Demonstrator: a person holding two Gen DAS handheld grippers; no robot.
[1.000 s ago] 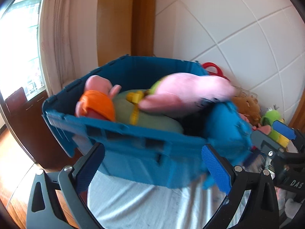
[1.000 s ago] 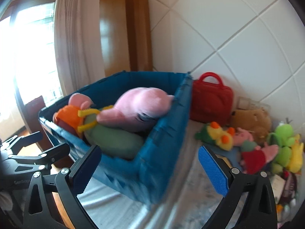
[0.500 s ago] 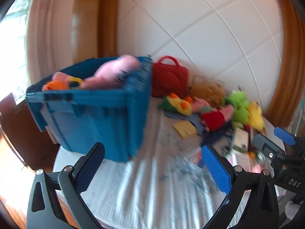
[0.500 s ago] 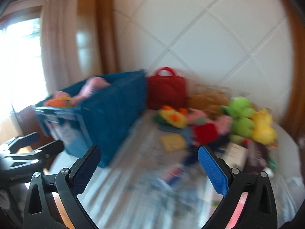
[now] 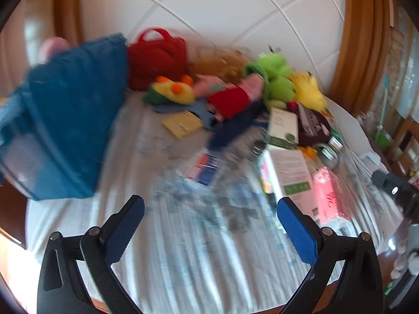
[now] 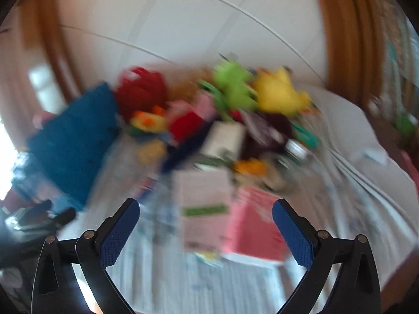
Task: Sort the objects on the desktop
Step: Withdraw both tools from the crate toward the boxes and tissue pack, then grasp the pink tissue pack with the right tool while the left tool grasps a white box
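Note:
Both views are blurred by motion. My left gripper is open and empty above the striped tablecloth. My right gripper is open and empty, over a white box with a green label and a pink box. A blue bin stands at the left, also in the right wrist view. A pile of toys lies at the back: a green frog plush, a yellow plush, a red plush and a yellow duck plush.
A red bag leans on the tiled wall behind the bin. A white box, a pink box, a yellow card, a dark pouch and small jars lie at the right. The table edge curves at the right.
Both grippers have swung right, away from the blue bin with its plush toys, to face the pile of toys and boxes. Both stayed open and empty.

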